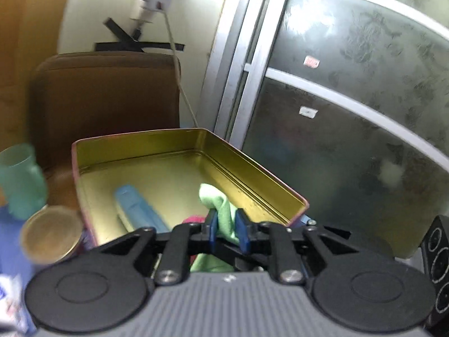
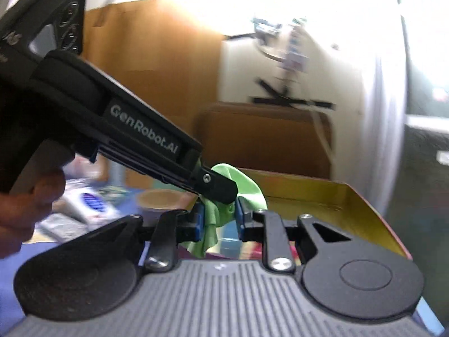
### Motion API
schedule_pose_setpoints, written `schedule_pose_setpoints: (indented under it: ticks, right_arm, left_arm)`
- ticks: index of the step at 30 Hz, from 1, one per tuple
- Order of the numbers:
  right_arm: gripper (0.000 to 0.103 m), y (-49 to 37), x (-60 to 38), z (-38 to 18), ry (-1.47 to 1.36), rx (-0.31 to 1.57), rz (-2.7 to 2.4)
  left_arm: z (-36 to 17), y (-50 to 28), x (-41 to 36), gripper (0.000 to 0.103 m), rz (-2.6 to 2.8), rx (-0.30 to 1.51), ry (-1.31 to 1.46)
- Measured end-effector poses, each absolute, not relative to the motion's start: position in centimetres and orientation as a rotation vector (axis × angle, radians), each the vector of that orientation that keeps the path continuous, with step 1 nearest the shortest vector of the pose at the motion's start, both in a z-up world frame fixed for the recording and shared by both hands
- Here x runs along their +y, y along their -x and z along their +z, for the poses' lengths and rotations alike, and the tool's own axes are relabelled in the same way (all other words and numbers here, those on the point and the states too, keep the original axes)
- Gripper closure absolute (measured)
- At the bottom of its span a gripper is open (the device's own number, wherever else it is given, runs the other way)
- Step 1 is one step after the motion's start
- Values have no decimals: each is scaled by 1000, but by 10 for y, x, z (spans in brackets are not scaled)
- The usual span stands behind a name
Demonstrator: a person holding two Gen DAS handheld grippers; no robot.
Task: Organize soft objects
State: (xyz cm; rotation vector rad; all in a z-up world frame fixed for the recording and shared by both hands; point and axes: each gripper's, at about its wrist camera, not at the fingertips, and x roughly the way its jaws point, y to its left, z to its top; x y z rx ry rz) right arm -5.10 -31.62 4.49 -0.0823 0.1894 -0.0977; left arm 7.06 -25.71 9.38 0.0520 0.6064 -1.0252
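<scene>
A gold-lined tin box (image 1: 247,168) with a pink outside stands open in front of me. My left gripper (image 1: 226,226) is shut on a green cloth (image 1: 220,205) and holds it over the box's near right part. A light blue soft object (image 1: 137,206) lies inside the box, and a pink object (image 1: 193,219) shows just behind my left fingers. In the right wrist view the green cloth (image 2: 241,179) hangs between the blue pads of my right gripper (image 2: 219,220), whose jaws stand apart around it. The left gripper's body (image 2: 140,132) crosses that view and pinches the cloth's top.
A teal cup (image 1: 21,179) and a round tin (image 1: 50,237) stand left of the box on a blue cloth. A brown chair (image 1: 106,98) is behind the box. Frosted glass doors (image 1: 350,98) are at the right. Packets (image 2: 89,205) lie at the left.
</scene>
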Motion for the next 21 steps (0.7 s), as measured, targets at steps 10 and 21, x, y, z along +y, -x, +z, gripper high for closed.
schedule_pose_setpoints:
  ticks: [10, 21]
  right_arm:
    - [25, 13, -384, 22, -24, 276, -381]
    - [31, 29, -308, 53, -37, 170, 28]
  left_arm:
    - [74, -69, -227, 57, -804, 603, -43]
    - [31, -38, -15, 55, -414, 687, -7]
